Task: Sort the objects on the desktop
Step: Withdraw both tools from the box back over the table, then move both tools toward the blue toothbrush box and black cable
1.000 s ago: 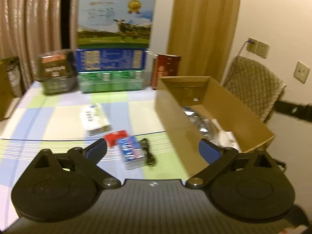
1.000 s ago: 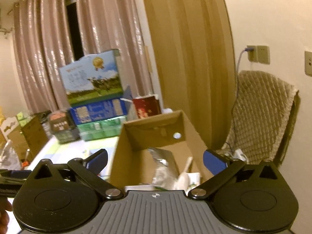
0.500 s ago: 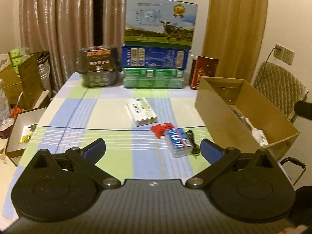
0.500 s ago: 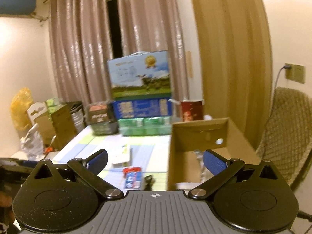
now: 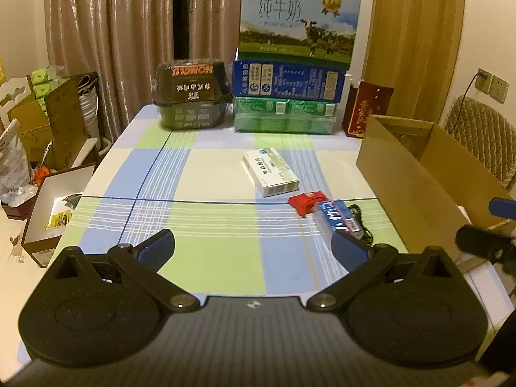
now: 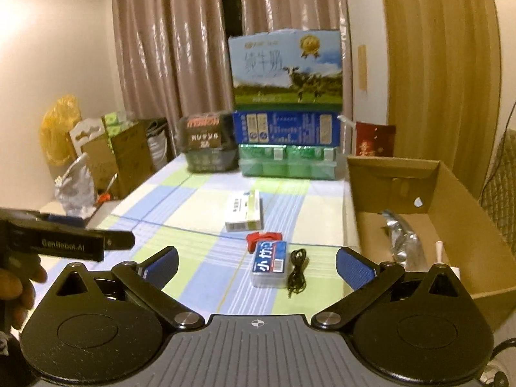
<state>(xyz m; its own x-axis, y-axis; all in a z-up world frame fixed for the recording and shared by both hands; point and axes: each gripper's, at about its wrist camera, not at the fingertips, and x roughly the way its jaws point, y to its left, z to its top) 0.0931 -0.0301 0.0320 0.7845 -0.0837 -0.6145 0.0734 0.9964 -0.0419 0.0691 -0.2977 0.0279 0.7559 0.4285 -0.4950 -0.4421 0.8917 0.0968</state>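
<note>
Medicine box (image 5: 270, 171), red packet (image 5: 308, 202), blue-labelled case (image 5: 338, 220) and what seems a black cable (image 6: 297, 272) lie on the counter (image 5: 206, 174); both claws (image 5: 253, 247) (image 6: 256, 267) gape, empty.

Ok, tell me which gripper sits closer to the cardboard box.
Right. The right gripper hangs open at the table's near edge, with the cardboard box just off its right finger. The left gripper, open too, is further left, the box off to its right.

A white medicine box (image 5: 270, 172), red packet (image 5: 308, 202), blue-labelled pack (image 5: 337, 219) and black cable (image 5: 362, 225) lie flat beyond the open jaws, left of the cardboard box (image 5: 429, 174).
</note>
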